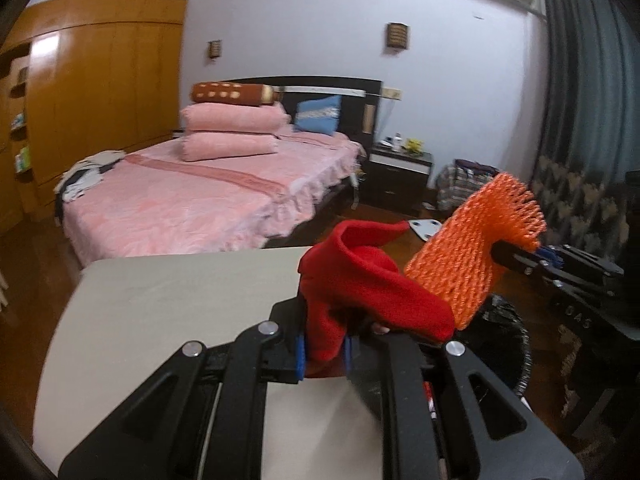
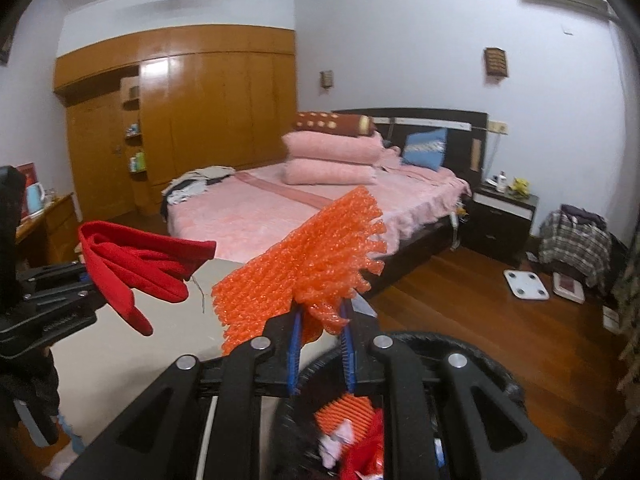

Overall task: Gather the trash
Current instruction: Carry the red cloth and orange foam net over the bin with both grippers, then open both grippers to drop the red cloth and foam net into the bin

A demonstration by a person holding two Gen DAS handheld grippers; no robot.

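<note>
Both clamped: left gripper red cloth; right gripper orange net.

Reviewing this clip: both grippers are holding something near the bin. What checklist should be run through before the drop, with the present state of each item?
1. Right gripper clamped on the orange foam net: ok, the net is pinched between the blue pads.
2. Left gripper clamped on the red cloth: ok, held clear of the table.
3. Net above the trash bin: ok, the bin's opening lies directly below the right gripper.
4. Red cloth above the bin: not ok, it hangs over the table edge, beside the bin.
5. Room left in the bin: cannot tell, only some orange, red and white scraps inside show.
6. The two held items apart: ok in the right wrist view.
</note>
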